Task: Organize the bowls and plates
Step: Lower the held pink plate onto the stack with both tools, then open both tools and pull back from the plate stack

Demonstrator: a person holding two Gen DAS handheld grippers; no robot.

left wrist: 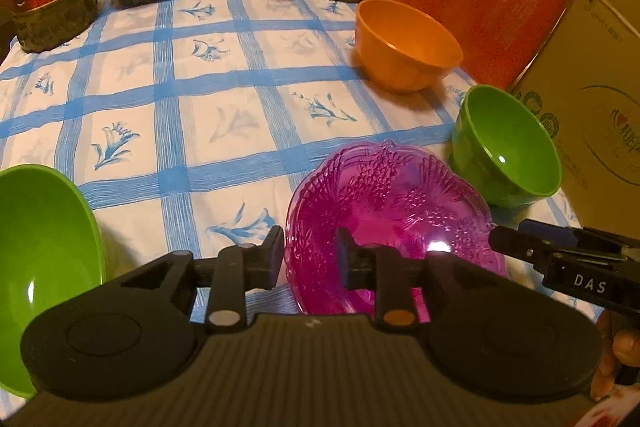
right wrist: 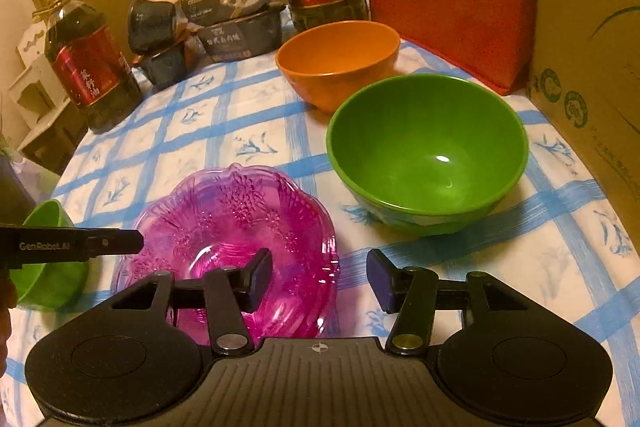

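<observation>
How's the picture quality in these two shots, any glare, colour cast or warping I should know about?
Left wrist view: warm, dim cast, a bright glare spot on the pink glass dish, and fisheye bending of the tablecloth grid. Right wrist view: the same amber tint, a small highlight inside the green bowl, dark vignetted corners, and a bowed cardboard box at the edge.
</observation>
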